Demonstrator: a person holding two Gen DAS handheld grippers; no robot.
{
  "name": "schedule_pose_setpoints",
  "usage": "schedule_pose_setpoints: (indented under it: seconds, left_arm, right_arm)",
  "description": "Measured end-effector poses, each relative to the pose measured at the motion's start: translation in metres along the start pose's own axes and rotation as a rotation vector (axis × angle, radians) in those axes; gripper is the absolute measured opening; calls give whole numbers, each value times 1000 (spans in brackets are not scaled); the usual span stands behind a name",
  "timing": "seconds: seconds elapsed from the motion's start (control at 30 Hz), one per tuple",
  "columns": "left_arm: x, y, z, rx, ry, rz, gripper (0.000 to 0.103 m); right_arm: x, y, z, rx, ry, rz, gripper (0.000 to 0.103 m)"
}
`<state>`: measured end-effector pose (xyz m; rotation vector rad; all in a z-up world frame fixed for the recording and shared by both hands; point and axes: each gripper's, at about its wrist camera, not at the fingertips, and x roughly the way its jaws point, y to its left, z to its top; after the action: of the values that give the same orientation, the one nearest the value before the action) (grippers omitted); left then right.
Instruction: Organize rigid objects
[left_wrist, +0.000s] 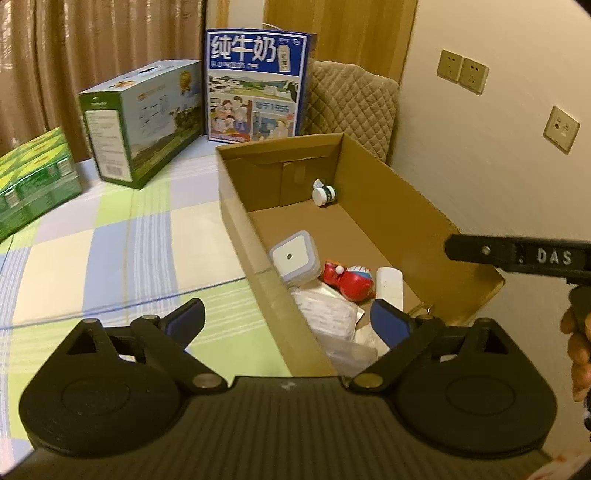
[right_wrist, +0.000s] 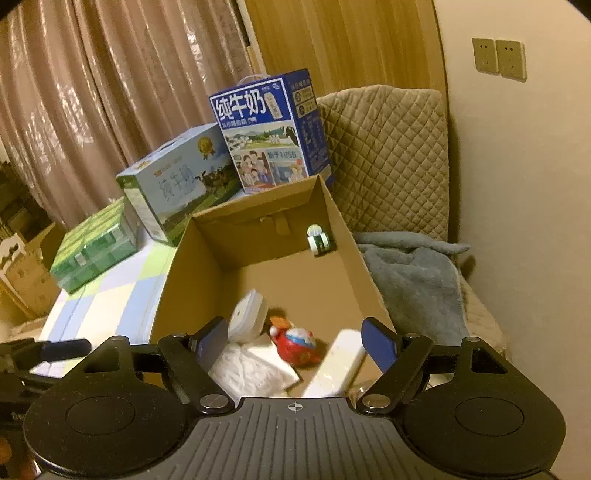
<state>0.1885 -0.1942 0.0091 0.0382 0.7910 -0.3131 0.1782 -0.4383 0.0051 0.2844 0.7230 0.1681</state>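
An open cardboard box (left_wrist: 236, 206) (right_wrist: 177, 280) lies on the checked tablecloth. Inside it lie a white square night light (left_wrist: 293, 260) (right_wrist: 247, 319), a red round toy figure (left_wrist: 349, 282) (right_wrist: 295, 345), a white oblong block (left_wrist: 389, 286) (right_wrist: 336, 365), white packets (left_wrist: 325, 314) (right_wrist: 251, 369) and, at the far end, a small white-capped jar (left_wrist: 323, 192) (right_wrist: 319, 240). My left gripper (left_wrist: 288, 321) is open and empty over the box's near left wall. My right gripper (right_wrist: 295, 343) is open and empty above the box's near end; its side shows in the left wrist view (left_wrist: 517, 254).
A blue milk carton case (left_wrist: 256, 86) (right_wrist: 269, 129), a green-and-blue milk case (left_wrist: 142, 122) (right_wrist: 177, 181) and a green drink pack (left_wrist: 33, 177) (right_wrist: 92, 251) stand behind and left of the box. A quilted chair (right_wrist: 388, 158) with a grey blanket (right_wrist: 417, 280) is at the right, by the wall.
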Motion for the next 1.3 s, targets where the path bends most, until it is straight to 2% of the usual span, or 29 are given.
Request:
schedule_pose_setpoints:
  seconds: [0.23,0.67,1.07,1.3]
  left_arm:
    - [-31,1,-24,-49,5,53,96]
    - [-92,1,-59,-126,-5,79,97]
    - [-108,2,-77,-152,17,106,97]
    - [-112,-3,-81,-145,14,94,97]
  right_arm:
    - [-32,10,-25,-59,43,-19,77]
    - [-82,38,-63,-138,77,-31,77]
    - [-101,57,-75,-158,77,-4,77]
    - [-103,63,-84,-151,88,3,77]
